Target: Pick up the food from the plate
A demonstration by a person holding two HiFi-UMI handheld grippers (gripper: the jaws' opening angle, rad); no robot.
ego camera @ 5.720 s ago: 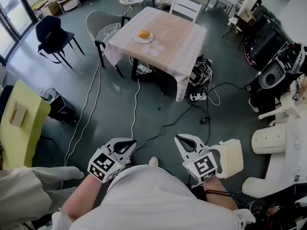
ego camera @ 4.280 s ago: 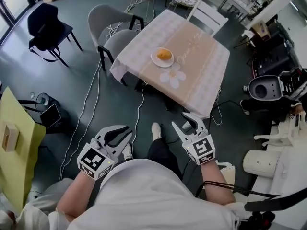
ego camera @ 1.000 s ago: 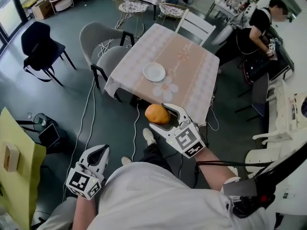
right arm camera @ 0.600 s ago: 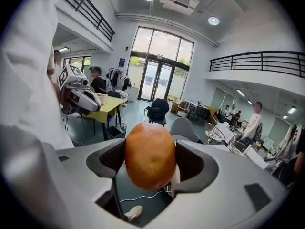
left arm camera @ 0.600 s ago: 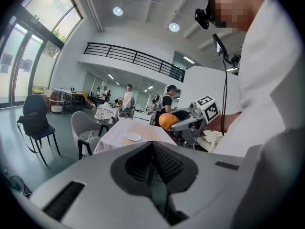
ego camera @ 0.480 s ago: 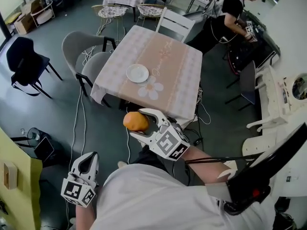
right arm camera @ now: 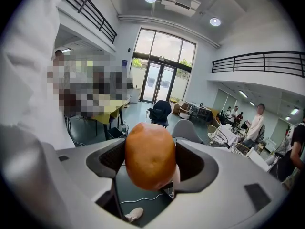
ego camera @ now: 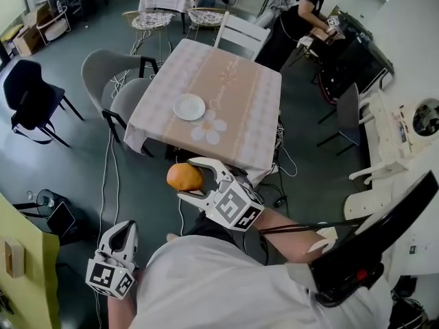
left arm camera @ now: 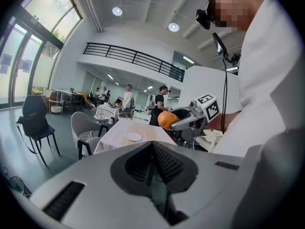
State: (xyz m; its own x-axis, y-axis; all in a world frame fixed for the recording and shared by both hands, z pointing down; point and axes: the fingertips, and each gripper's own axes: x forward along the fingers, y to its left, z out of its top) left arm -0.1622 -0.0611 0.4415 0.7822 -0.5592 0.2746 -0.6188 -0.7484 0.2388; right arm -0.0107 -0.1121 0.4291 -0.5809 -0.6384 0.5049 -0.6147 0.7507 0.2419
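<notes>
Grey jaws of the right gripper [right arm camera: 150,166] are pinched on the food [ego camera: 183,177], a round orange-skinned piece that bulges past the jaws above and below; the grip looks firm, with the food seated deep between the ribbed pads. The marker cube [ego camera: 233,208] sits just behind the jaws, and the right forearm crosses the front of the body, bent at the elbow, so that the gripper points toward the person's left with the food held in the air, short of the table's near edge.

Change over the last seconds: the food lay on the plate [ego camera: 189,107] a few seconds ago; one second ago it was already clamped and lifted, and since then it has drawn a little further back from the table [ego camera: 240,81]. The plate is bare, near the left edge of the tabletop, with a flower-shaped mat [ego camera: 208,127] just beside it toward the near edge; judged from this, the pick-up is done and only carrying or holding remains.

The left gripper [ego camera: 121,233] hangs low at the person's left side, well apart from the food, jaws pressed together on nothing. Another person [ego camera: 296,14] stands beyond the table's far corner.
</notes>
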